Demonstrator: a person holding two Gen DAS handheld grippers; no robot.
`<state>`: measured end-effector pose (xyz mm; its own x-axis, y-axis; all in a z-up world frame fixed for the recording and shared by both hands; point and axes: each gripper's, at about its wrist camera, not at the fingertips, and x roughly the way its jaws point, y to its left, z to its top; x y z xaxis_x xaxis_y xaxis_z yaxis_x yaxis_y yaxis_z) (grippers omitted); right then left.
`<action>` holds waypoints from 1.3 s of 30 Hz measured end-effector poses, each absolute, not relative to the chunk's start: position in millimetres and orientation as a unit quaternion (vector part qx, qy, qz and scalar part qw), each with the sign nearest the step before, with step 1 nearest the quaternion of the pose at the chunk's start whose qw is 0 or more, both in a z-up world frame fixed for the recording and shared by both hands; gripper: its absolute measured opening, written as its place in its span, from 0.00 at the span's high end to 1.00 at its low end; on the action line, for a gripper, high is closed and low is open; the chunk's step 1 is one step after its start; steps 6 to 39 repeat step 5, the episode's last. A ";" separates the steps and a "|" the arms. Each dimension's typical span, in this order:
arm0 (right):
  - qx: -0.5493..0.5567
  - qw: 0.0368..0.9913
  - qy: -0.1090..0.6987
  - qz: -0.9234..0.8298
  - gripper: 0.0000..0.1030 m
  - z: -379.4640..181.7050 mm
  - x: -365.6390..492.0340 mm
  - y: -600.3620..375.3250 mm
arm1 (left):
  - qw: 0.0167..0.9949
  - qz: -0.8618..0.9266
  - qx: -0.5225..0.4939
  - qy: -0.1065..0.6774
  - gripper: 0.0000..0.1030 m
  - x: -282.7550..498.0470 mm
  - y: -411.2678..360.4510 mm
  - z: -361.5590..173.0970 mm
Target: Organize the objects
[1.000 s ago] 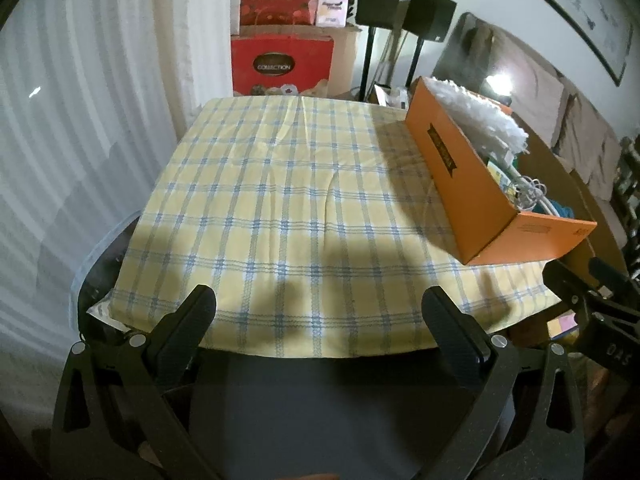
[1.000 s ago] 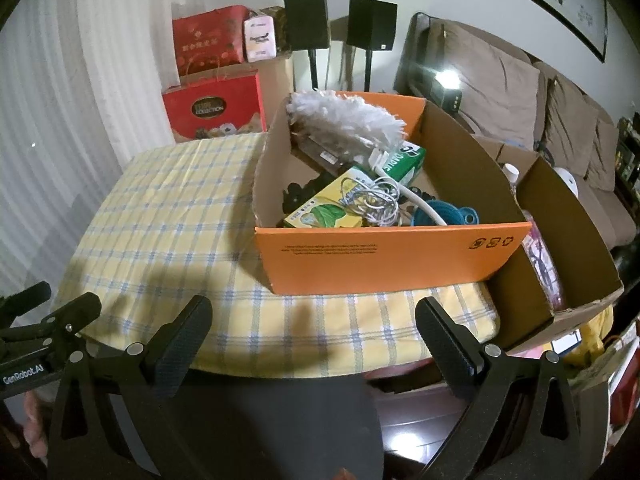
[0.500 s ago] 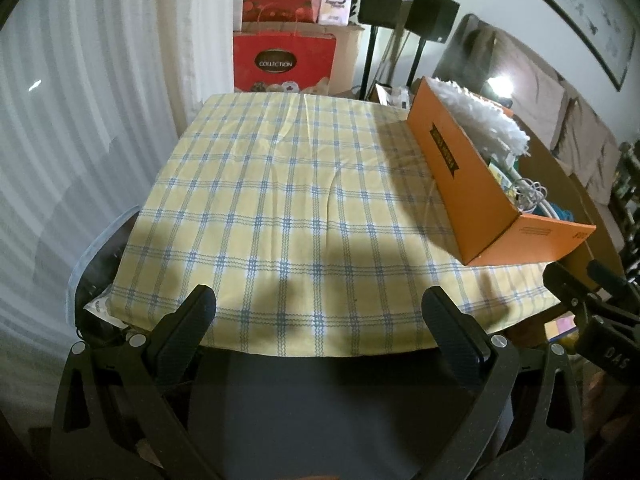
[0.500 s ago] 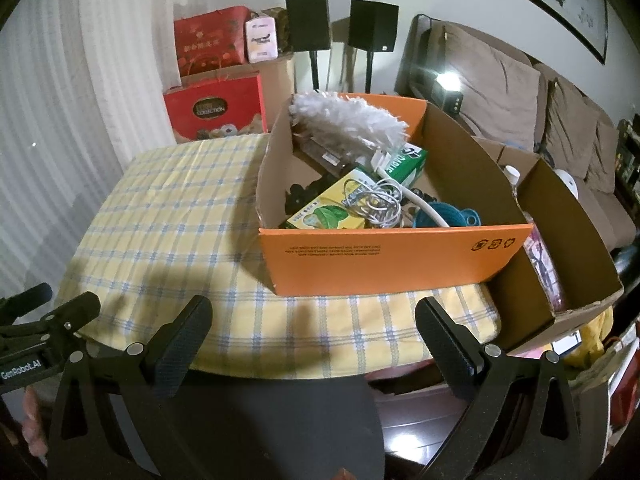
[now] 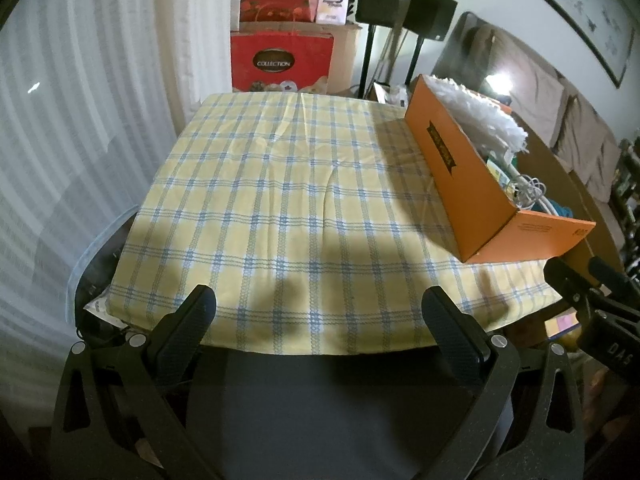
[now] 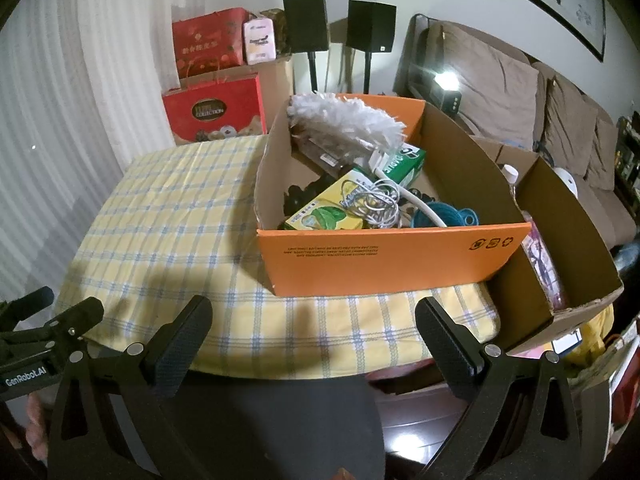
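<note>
Objects packed in the orange box, both grippers wide and holding nothing

Objects for sorting lie heaped inside the orange box (image 6: 384, 264), which stands on the right part of the worktop (image 5: 280, 208) under a yellow-and-blue checked cloth. On top of the heap rests a white duster (image 6: 344, 124), its handle running down across a green carton (image 6: 404, 164). Beside that lie a yellow-green packet (image 6: 328, 212), a coil of white cable (image 6: 376, 204) on it, and something teal (image 6: 436, 216) near the front wall. A dark item sits low at the left inner wall, too shadowed to name.

A second, plain cardboard box (image 6: 560, 216) stands touching the orange one on its right, with a clear bottle (image 6: 510, 172) showing at its near wall. The cloth left of the orange box lies bare.

The right hand-held gripper (image 6: 312, 340) hangs before the near edge of the worktop, facing the orange box, jaws spread wide with nothing between them. The left hand-held gripper (image 5: 320, 332) faces the bare cloth, equally spread and holding nothing.

This layout fits either a box waiting to be unpacked onto the cloth or one just filled from it. If anything is lifted, the duster on top is the clear pick: grip the rigid handle, not the fluff, and watch that the cable coil does not snag.
</note>
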<state>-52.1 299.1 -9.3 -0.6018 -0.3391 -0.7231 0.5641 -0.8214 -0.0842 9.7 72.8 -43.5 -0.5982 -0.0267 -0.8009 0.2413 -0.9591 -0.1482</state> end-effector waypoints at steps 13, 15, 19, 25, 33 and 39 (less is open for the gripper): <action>0.367 0.257 0.154 -0.881 0.00 -9.7 -52.1 298.3 | 0.072 -0.886 0.443 0.117 0.00 9.7 77.5 -42.6; 0.367 0.257 0.154 -0.881 0.00 -9.7 -52.1 298.3 | 0.072 -0.886 0.443 0.117 0.00 9.7 77.5 -42.6; 0.367 0.257 0.154 -0.881 0.00 -9.7 -52.1 298.3 | 0.072 -0.886 0.443 0.117 0.00 9.7 77.5 -42.6; 0.367 0.257 0.154 -0.881 0.00 -9.7 -52.1 298.3 | 0.072 -0.886 0.443 0.117 0.00 9.7 77.5 -42.6; 0.367 0.257 0.154 -0.881 0.00 -9.7 -52.1 298.3 | 0.072 -0.886 0.443 0.117 0.00 9.7 77.5 -42.6; 0.367 0.257 0.154 -0.881 0.00 -9.7 -52.1 298.3 | 0.072 -0.886 0.443 0.117 0.00 9.7 77.5 -42.6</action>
